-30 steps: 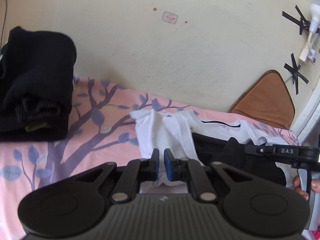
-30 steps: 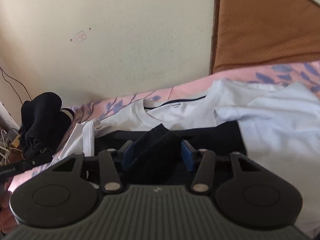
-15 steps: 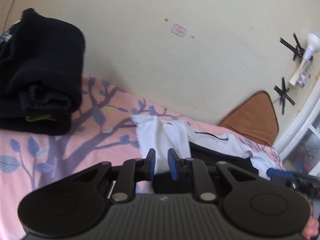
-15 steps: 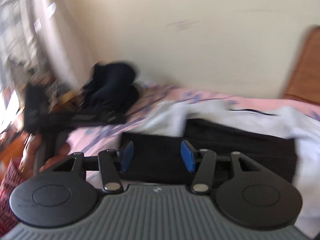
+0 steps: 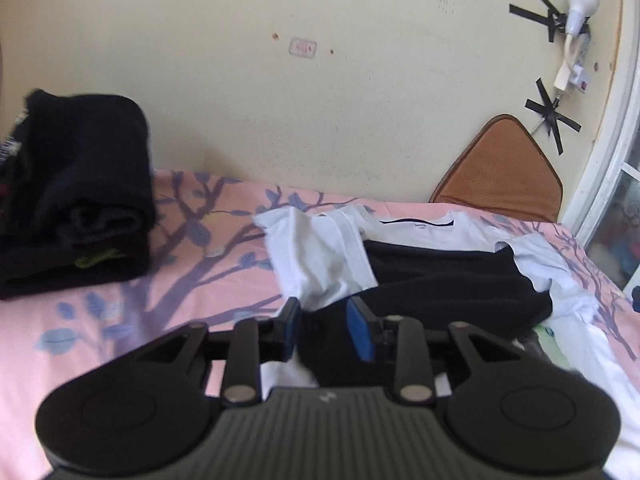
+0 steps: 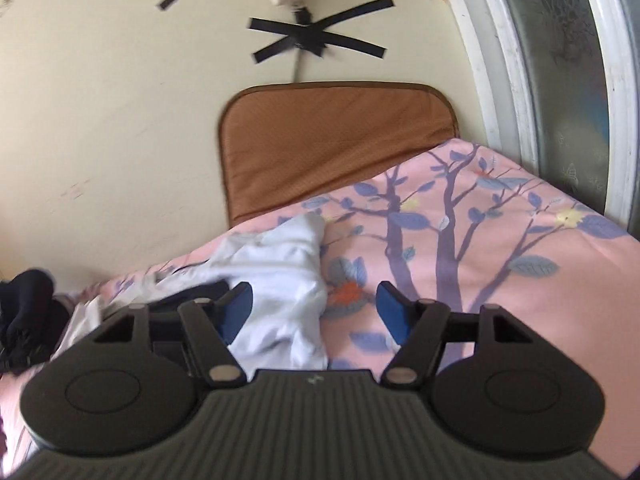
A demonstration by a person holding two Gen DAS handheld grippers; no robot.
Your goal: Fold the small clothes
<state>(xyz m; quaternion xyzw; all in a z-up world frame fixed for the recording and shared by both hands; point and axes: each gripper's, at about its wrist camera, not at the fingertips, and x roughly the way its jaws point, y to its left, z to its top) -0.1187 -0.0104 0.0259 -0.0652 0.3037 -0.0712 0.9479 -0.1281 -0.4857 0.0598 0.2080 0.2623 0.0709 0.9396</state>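
Both grippers have let go: left gripper (image 5: 323,328) opening narrowly over the black garment (image 5: 440,288); right gripper (image 6: 316,312) opening wide, now facing the bed's pink sheet (image 6: 500,280).

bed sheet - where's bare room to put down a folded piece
Bare pink sheet lies between the black folded stack and the white shirt. More bare sheet shows between the shirt's far sleeve and the window frame. The middle is crowded: a black garment lies on the shirt.
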